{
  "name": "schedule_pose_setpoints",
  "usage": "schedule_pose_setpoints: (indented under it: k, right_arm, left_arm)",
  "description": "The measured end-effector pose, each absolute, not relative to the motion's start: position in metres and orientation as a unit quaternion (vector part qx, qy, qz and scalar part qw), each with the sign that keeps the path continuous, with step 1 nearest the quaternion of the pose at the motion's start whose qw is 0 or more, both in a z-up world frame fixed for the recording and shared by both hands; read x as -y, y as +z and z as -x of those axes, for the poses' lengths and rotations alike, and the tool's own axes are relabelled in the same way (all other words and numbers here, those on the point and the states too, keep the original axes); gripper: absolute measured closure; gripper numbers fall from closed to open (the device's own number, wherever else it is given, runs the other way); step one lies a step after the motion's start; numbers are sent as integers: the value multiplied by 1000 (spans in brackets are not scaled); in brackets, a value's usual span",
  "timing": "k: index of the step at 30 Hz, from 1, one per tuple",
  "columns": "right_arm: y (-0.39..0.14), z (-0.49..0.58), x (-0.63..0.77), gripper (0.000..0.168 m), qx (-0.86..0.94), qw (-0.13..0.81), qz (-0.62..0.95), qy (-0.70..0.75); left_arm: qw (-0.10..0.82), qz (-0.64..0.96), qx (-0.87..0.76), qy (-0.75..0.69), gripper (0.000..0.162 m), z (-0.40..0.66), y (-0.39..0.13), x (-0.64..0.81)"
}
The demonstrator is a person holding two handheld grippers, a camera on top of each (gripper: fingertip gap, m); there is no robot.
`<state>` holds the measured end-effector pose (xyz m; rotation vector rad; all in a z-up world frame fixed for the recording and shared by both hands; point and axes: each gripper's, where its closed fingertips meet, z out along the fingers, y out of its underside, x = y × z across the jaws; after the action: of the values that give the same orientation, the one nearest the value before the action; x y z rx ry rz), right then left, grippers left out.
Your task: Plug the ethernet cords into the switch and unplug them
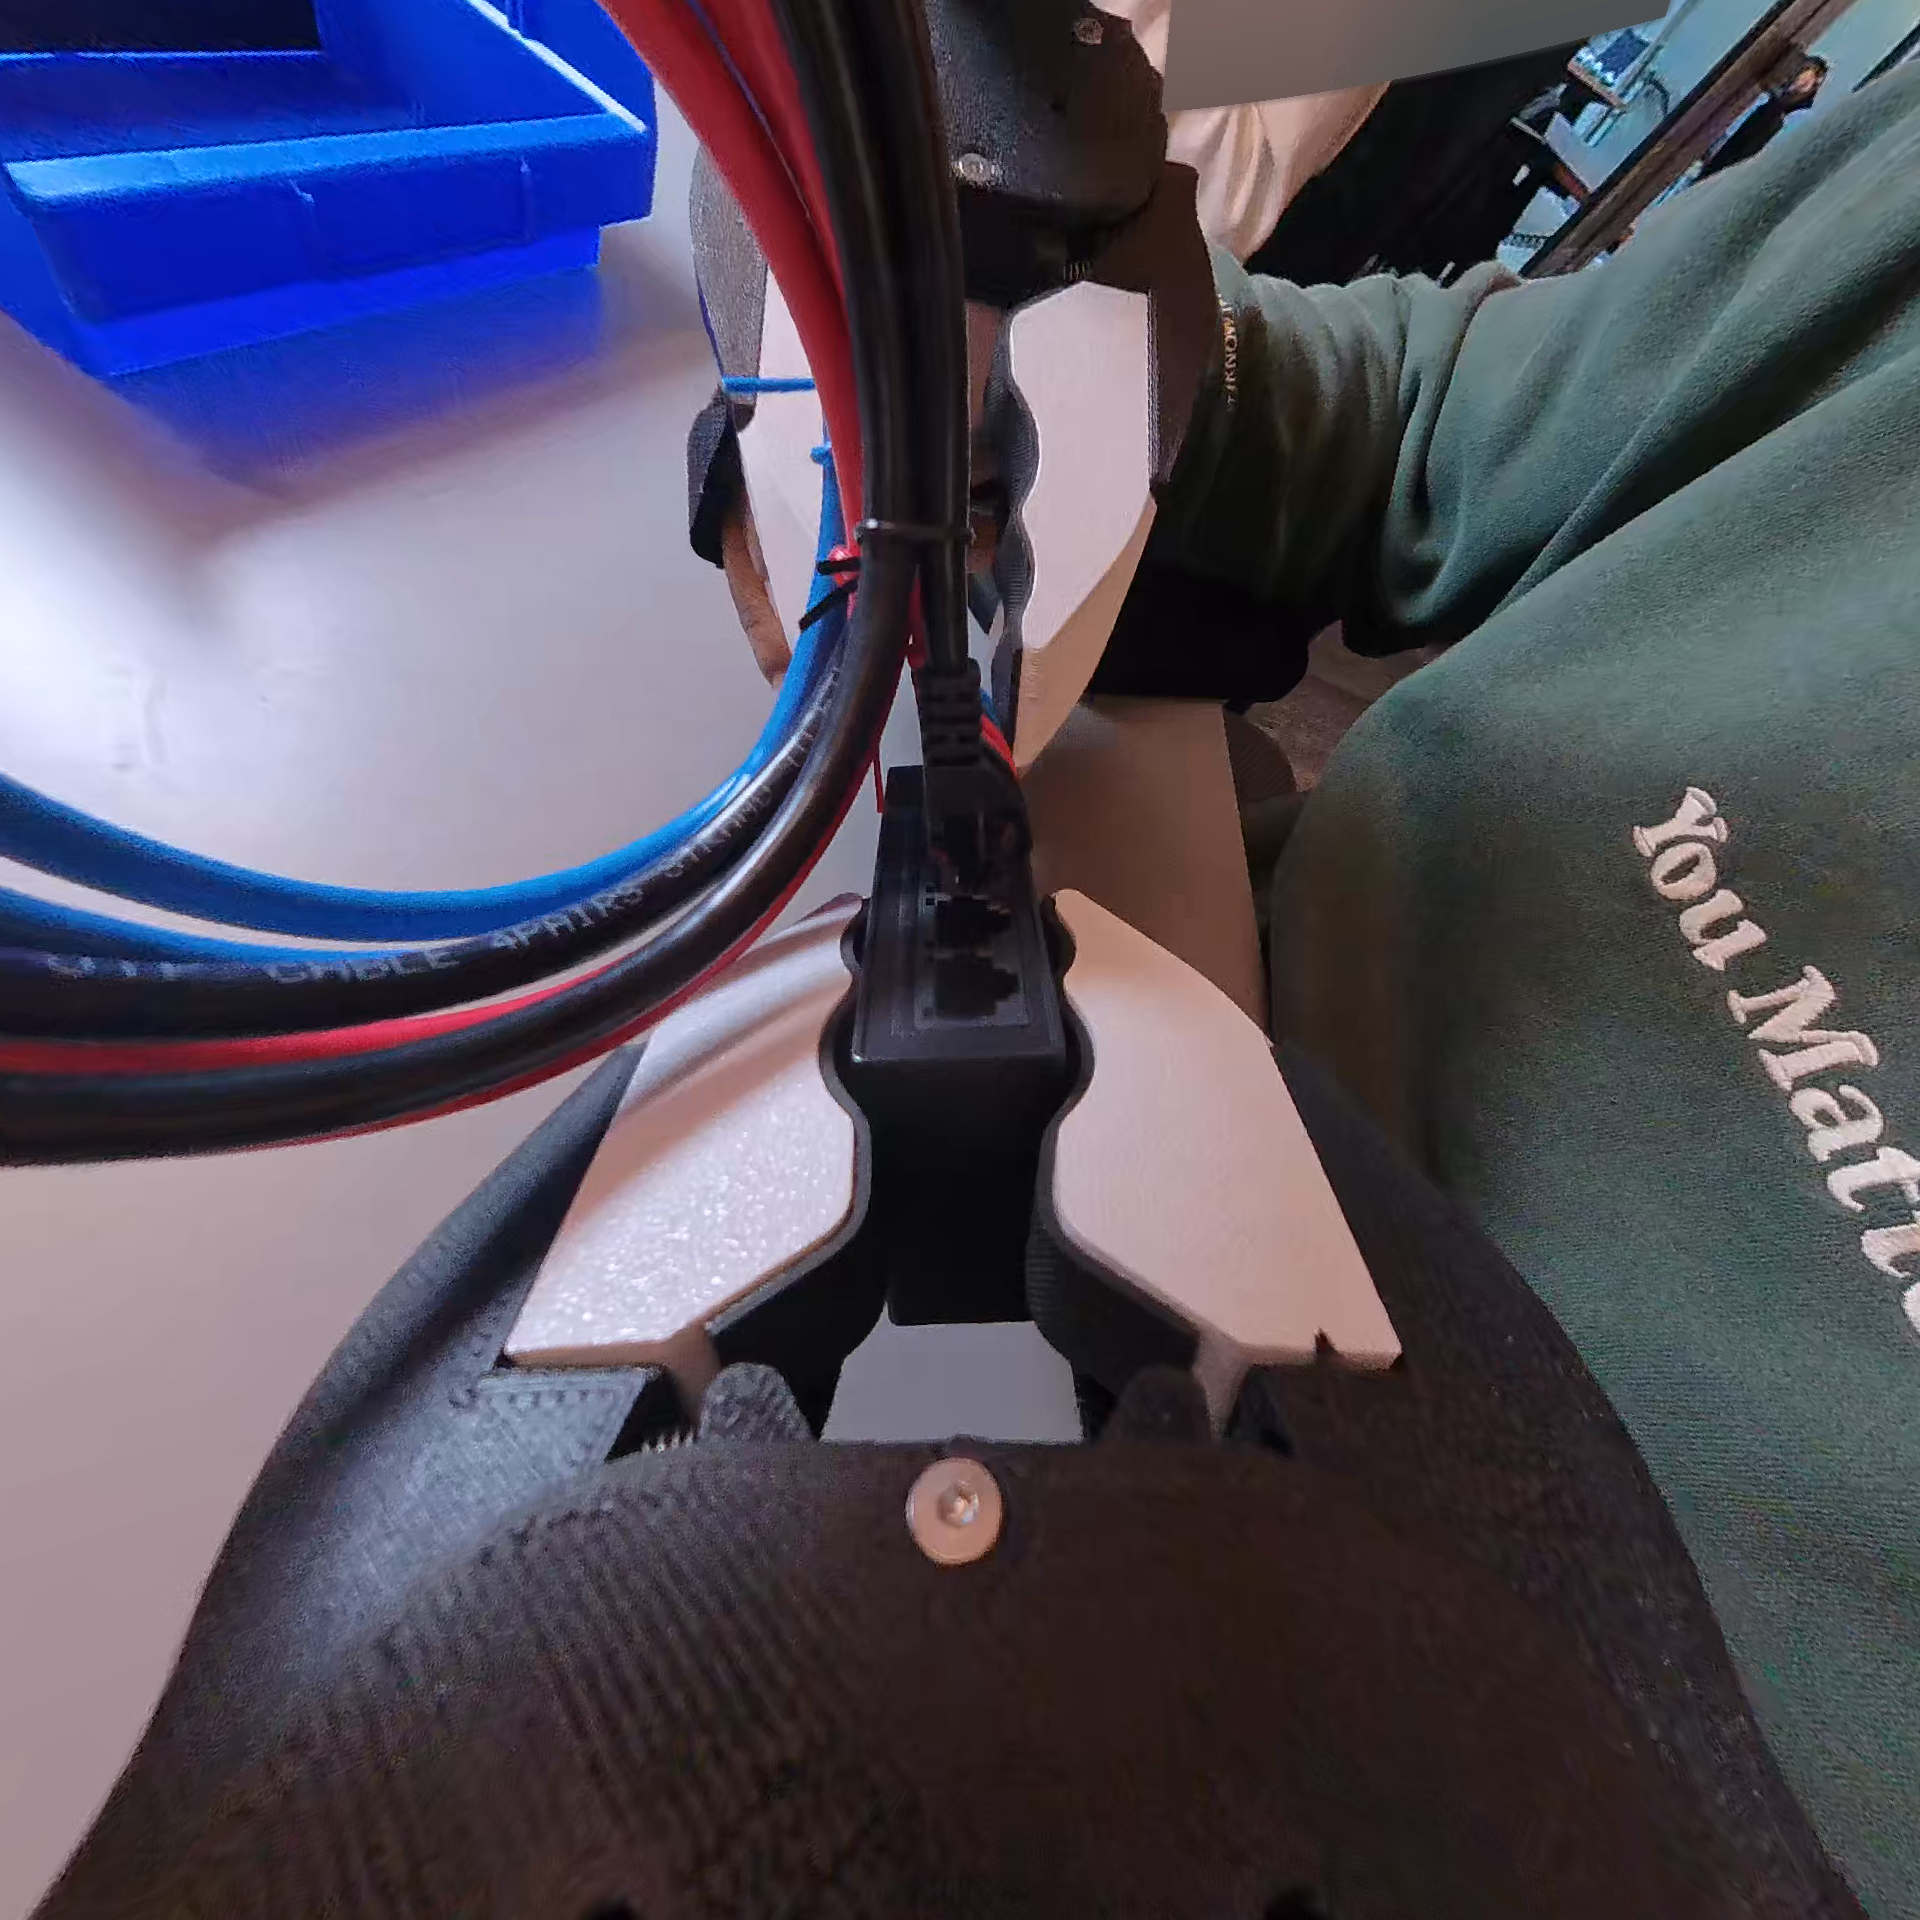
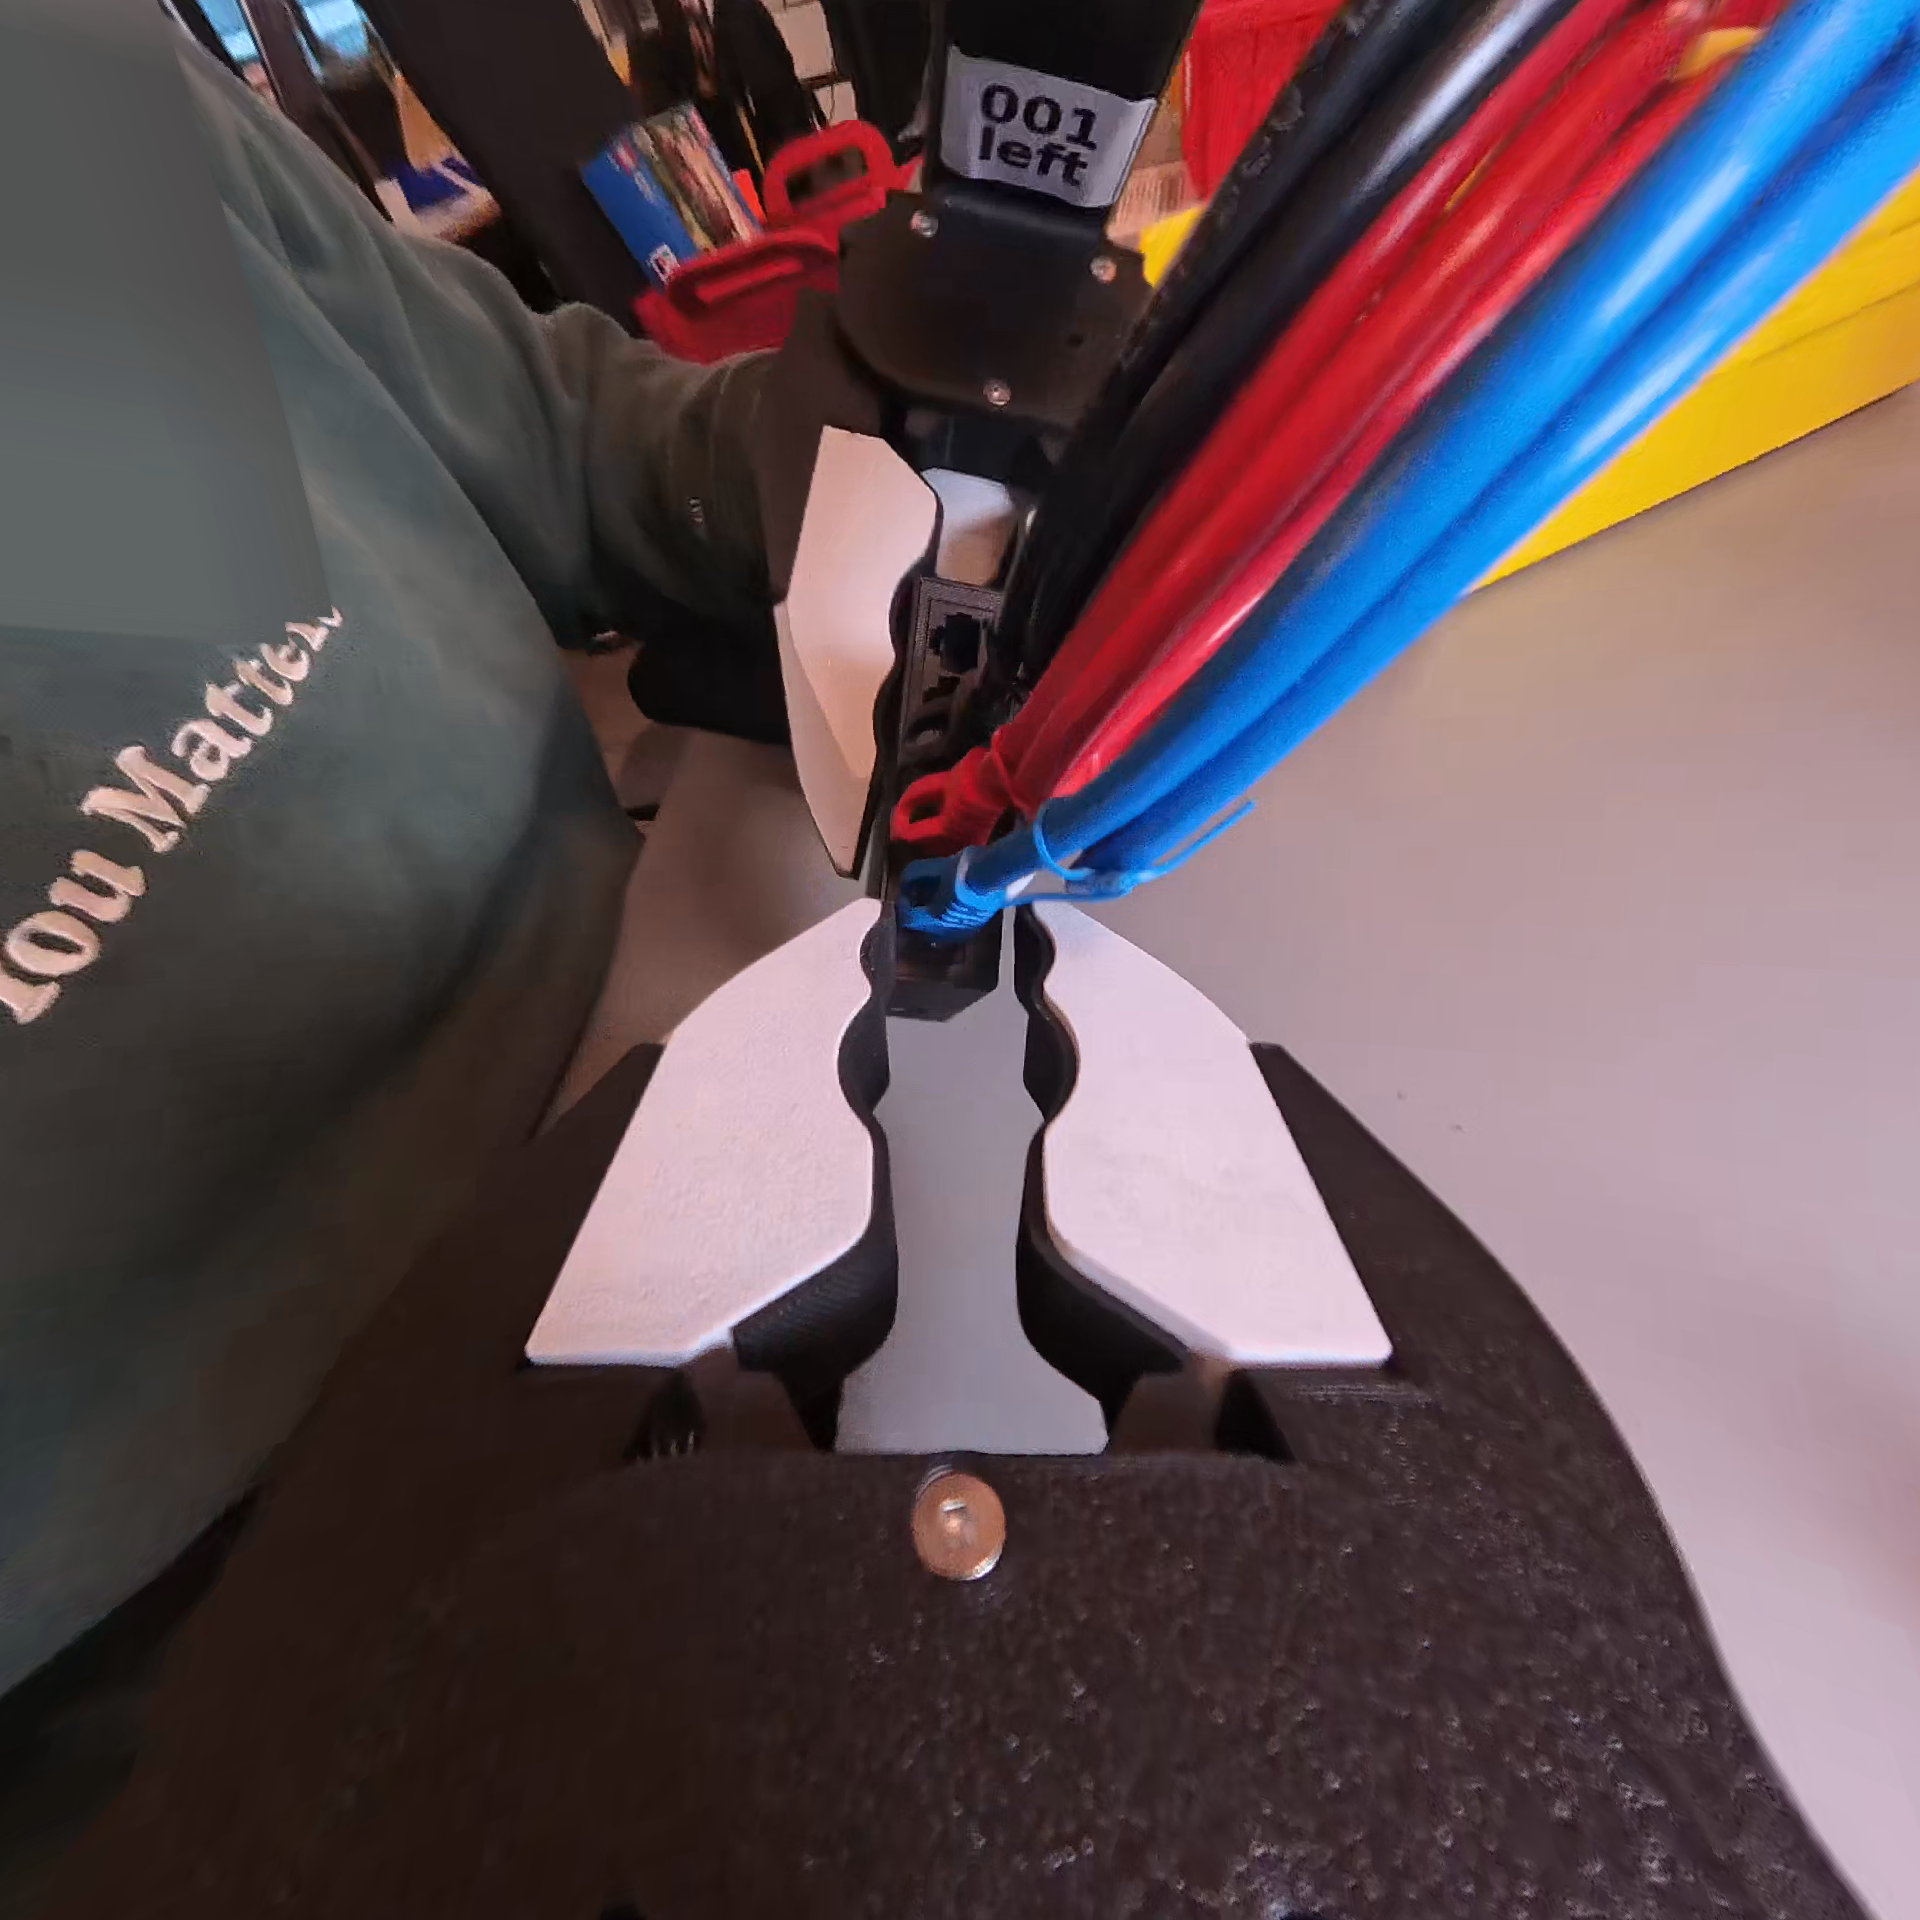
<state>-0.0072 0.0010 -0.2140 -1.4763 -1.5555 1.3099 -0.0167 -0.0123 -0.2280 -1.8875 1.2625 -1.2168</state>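
Observation:
My left gripper (image 1: 956, 935) is shut on the black switch (image 1: 961, 1049) and holds it lengthwise above the table. Two near ports (image 1: 971, 987) are empty. A black plug (image 1: 951, 727) sits in a far port. In the right wrist view a red plug (image 2: 935, 805) and a blue plug (image 2: 935, 904) sit in the switch (image 2: 935, 987) at its near end. My right gripper (image 2: 951, 935) is narrowly open; its tips straddle that end and the blue plug. Bundled blue (image 2: 1558, 364), red (image 2: 1299, 468) and black cords trail away.
A blue bin (image 1: 312, 208) stands at the far left on the pale table (image 1: 312, 675). A yellow container (image 2: 1766, 343) lies at the right and red baskets (image 2: 769, 281) behind. A person's green sleeve and torso (image 1: 1558, 727) are close beside both grippers. Left and right tips are no more than a few centimetres apart.

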Motion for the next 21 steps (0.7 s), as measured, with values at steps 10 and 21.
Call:
schedule_pose_setpoints:
  k: [10, 21]
  right_arm:
    - [-213, 15, 5, 155, 561, 330, 554, 519]
    - [-183, 7, -14, 155, 442, 346, 545, 622]
  left_arm:
    - [333, 660, -480, -471, 131, 20, -206, 9]
    - [353, 652, -418, -525, 123, 14, -206, -2]
